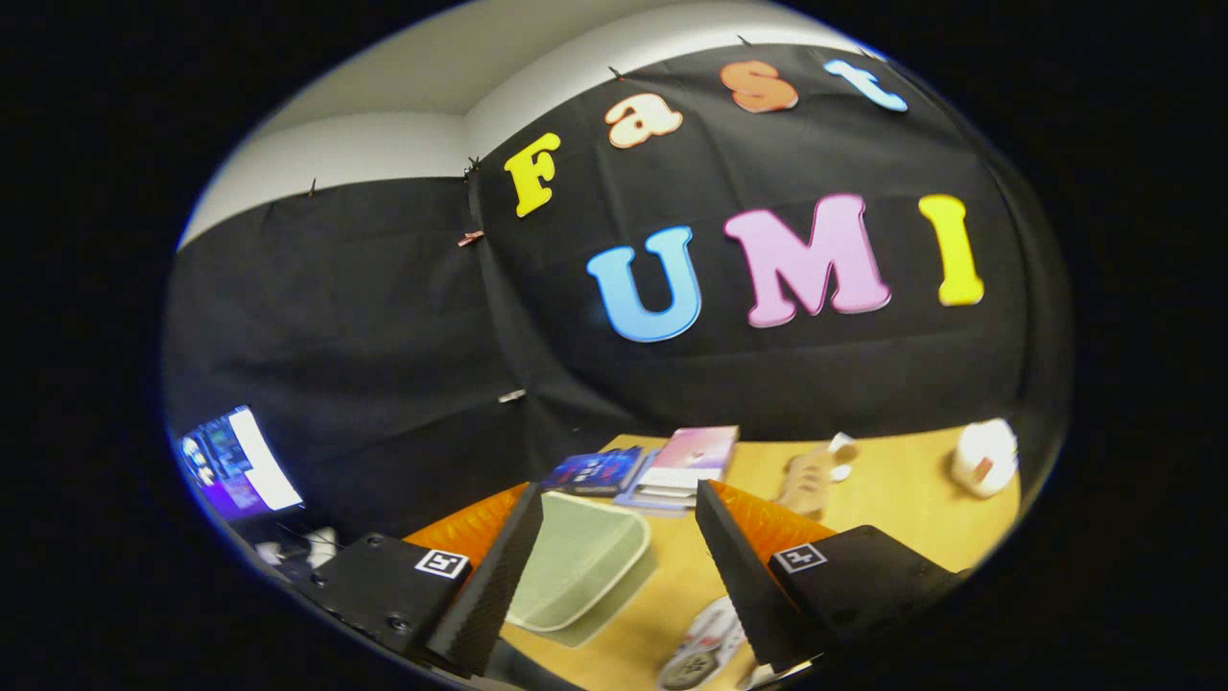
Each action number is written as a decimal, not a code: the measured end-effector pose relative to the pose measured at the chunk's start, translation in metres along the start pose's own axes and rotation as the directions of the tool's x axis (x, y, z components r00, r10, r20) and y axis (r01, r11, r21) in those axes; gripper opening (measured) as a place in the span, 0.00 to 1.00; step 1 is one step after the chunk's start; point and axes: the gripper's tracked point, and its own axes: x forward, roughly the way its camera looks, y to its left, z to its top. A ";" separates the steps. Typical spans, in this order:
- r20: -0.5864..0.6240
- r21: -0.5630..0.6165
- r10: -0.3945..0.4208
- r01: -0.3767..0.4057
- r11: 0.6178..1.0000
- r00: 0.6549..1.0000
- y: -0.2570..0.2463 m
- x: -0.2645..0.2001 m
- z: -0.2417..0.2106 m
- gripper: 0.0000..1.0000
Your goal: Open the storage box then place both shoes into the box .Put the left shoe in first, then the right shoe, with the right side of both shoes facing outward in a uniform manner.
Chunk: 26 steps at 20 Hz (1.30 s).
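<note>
Gripper (614, 566): your fingers stand spread wide, gripping nothing.
Storage box (585, 576): pale green, lying between the fingers on the wooden table (892, 489) (lid state unclear).
Shoe (705, 645): near, just right of the box.
Books (652, 470): far, beyond the fingers.

Cloth-walled recording booth (365, 317); wooden table (892, 499)

Even indoor lighting, dim overall. A screen (238, 459) glows at the side. Strong fisheye bending; slight motion blur throughout
</note>
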 end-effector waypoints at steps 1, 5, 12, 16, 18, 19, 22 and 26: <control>-0.033 0.060 0.055 -0.052 0.997 0.998 0.003 0.005 -0.013 0.98; -0.215 0.353 0.273 -0.186 0.917 0.938 0.006 0.035 -0.083 0.98; -0.346 0.713 0.473 -0.100 0.694 0.810 -0.008 0.081 -0.173 0.98; -0.339 0.802 0.524 -0.050 0.595 0.782 -0.014 0.102 -0.205 0.97; -0.319 0.840 0.554 -0.041 0.541 0.769 -0.013 0.113 -0.216 0.97; -0.300 0.858 0.567 -0.042 0.511 0.767 -0.013 0.118 -0.220 0.96; -0.259 0.896 0.587 -0.036 0.443 0.767 -0.014 0.131 -0.230 0.96; -0.182 0.933 0.632 -0.072 0.353 0.753 -0.002 0.131 -0.222 0.88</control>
